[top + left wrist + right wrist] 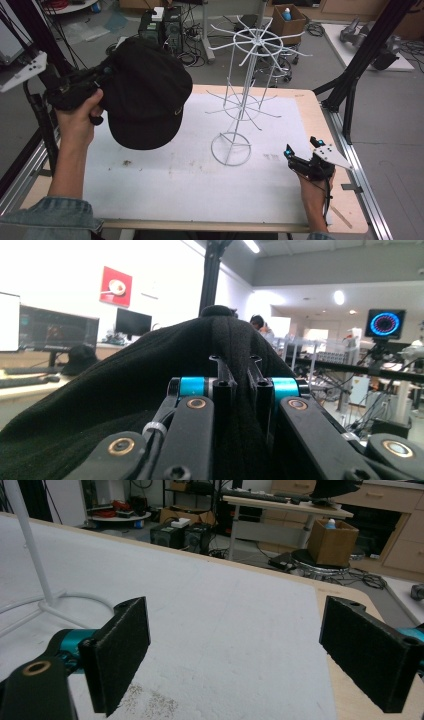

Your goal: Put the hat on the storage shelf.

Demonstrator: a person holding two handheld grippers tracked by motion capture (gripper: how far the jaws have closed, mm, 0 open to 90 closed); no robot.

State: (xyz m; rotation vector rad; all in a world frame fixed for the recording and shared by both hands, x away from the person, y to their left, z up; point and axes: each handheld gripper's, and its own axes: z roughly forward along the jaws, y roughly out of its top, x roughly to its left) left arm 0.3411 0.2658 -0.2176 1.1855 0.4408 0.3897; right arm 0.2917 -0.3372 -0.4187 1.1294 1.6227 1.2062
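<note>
Cap [145, 97]: black, held up above the table's left side, crown toward the camera in the high view, clear of the mat.
Left gripper [239, 371]: jaws closed tight on a fold of the cap's fabric; raised at the left, held by the left hand [77, 122].
Right gripper [303, 148]: jaws spread wide, nothing between them; low at the right edge of the mat, held by the right hand [314, 192].
Rack [245, 95]: white wire, upright on a ring base at mid-mat, arms bare; well apart from the cap.
Mat [200, 175]: white, stained, covering the wooden table [320, 120].
</note>
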